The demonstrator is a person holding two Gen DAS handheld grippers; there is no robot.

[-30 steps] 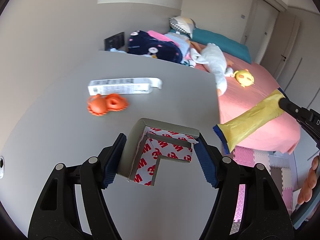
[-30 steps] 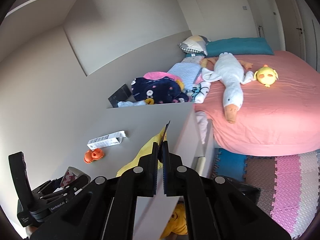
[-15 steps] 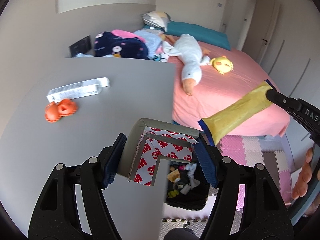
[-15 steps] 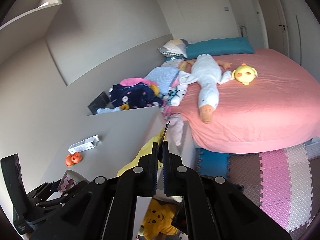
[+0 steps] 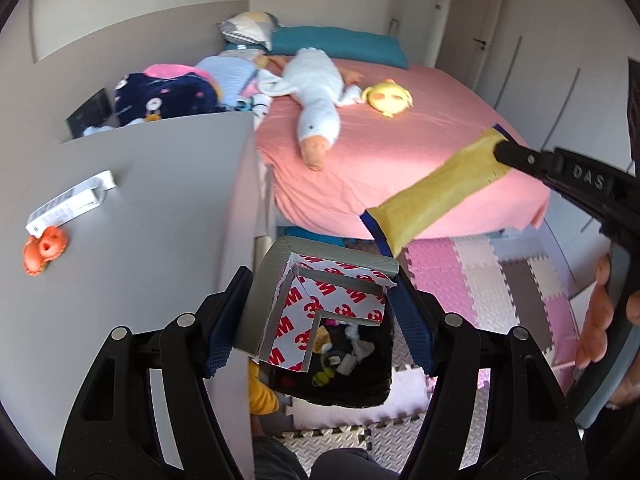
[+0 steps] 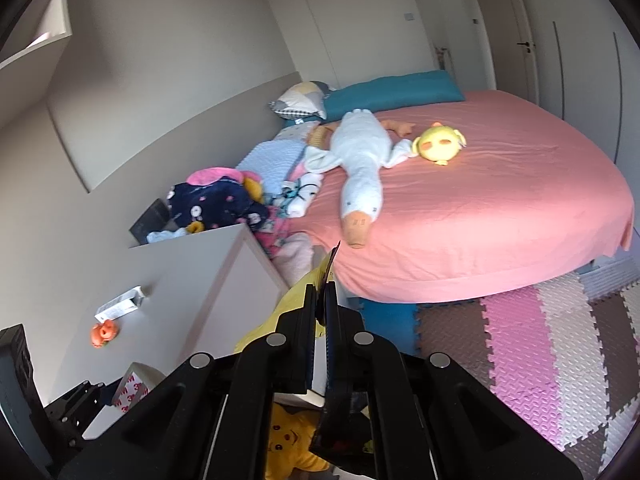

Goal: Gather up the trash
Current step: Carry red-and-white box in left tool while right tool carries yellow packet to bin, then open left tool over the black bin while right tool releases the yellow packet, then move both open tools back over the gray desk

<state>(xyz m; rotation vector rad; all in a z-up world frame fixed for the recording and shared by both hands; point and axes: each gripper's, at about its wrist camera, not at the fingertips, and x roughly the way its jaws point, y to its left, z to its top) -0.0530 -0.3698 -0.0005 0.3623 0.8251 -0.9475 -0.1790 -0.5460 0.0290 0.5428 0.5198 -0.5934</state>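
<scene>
At lower centre, the left gripper (image 5: 320,320) is pinching a grey corner guard (image 5: 316,304) above the black bin (image 5: 352,392), while the right gripper (image 6: 320,300) is clamping a yellow wrapper (image 5: 436,192).

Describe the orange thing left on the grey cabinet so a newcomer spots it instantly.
Start at the grey cabinet top beside the pink bed. Near its far left side lies a white printed box; the small orange rubbery toy sits right against the box's nearer end. It is the only orange, lumpy item there.

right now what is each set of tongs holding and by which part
Left tongs: grey corner guard with 3M tape backing, gripped across its two outer sides. Right tongs: yellow wrapper, pinched at one end.
</scene>
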